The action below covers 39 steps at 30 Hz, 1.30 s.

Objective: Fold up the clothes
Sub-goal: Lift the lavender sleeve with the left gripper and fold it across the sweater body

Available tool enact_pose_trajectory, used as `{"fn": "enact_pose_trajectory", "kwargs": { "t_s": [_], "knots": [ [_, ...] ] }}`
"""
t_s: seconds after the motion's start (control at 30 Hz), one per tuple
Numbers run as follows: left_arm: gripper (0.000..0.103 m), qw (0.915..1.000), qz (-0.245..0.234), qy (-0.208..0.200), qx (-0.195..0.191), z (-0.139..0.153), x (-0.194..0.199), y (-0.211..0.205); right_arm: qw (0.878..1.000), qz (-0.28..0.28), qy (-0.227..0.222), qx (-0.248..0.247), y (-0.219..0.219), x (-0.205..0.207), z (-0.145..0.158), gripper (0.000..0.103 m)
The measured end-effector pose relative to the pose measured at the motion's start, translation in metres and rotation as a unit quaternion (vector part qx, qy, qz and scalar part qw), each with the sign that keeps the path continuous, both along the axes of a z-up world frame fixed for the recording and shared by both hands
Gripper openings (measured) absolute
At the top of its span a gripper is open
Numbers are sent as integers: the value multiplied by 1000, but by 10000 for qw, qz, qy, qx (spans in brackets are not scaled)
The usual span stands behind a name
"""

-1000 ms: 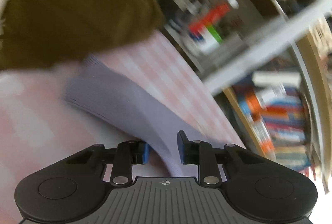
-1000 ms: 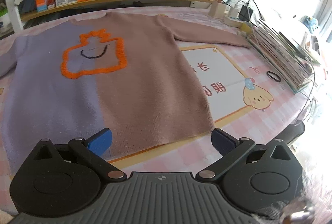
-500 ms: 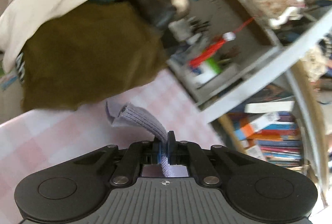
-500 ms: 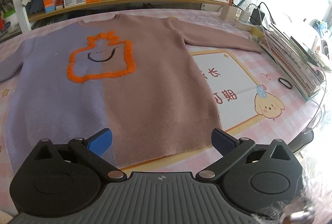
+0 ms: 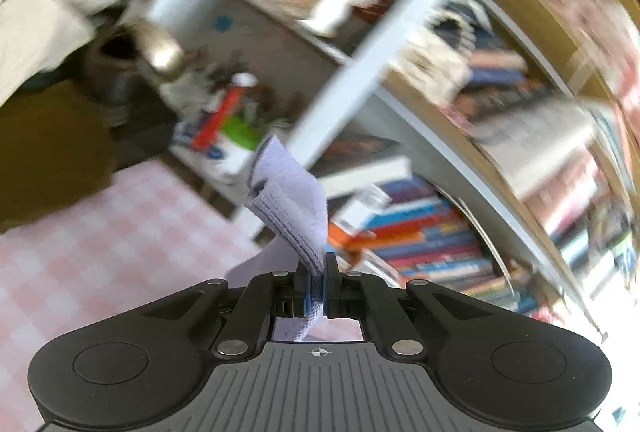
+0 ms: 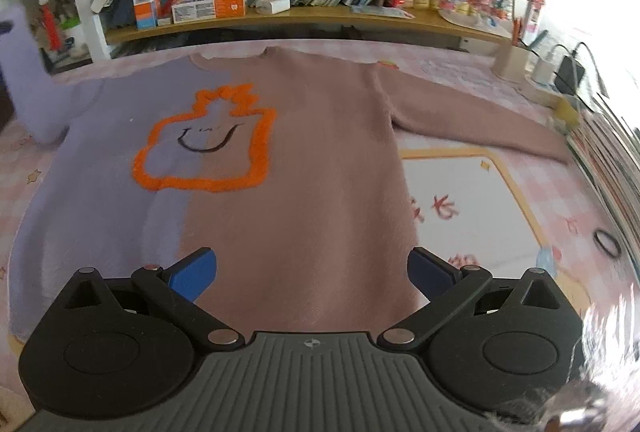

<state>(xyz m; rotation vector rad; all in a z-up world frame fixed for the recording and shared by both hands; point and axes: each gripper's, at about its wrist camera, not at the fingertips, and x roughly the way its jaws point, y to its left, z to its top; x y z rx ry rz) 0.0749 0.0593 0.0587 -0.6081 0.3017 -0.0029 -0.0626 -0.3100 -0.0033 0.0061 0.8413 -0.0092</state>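
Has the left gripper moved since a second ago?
Yes. The left gripper, now shut on the lilac sleeve cuff, has lifted it off the pink checked tablecloth; the bookshelf fills more of its view.

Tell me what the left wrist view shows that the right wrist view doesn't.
Only the left wrist view shows the left hand-held gripper shut on the lilac sleeve cuff, lifted off the table. Only the right wrist view shows the sweater body lying flat with its orange face design, and the right hand-held gripper open above the hem. Both show the lilac sleeve, pink checked tablecloth and bookshelves.
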Motion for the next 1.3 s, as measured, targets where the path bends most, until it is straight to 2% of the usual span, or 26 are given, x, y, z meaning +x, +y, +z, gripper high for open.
{"fn": "enact_pose_trajectory", "kwargs": {
  "t_s": [0.17,0.47,0.6,0.8,0.97,1.1,1.2,1.3],
  "knots": [
    [3,9977,-190,-1,647,8,9,-64,9996,219,36,201,-38,11,-8,103],
    [3,9928,-495,169,1081,8,51,-150,9979,413,22,508,-86,26,-13,103],
    [3,9883,-737,379,1283,-2,65,-186,9973,466,41,575,-98,31,-14,103],
    [3,9775,-1059,789,1642,-25,79,-225,9973,368,88,625,-117,35,-17,103],
    [3,9721,-1223,1060,1699,-45,81,-241,9975,260,134,651,-129,35,-21,103],
    [5,9641,-1372,1328,1845,-56,85,-253,9974,225,162,664,-133,33,-22,103],
    [23,9575,-1482,1487,1980,-62,86,-262,9973,216,177,676,-134,33,-23,103],
    [56,9514,-1587,1484,2181,-64,78,-269,9973,225,168,673,-134,33,-23,103]
  ]
}}
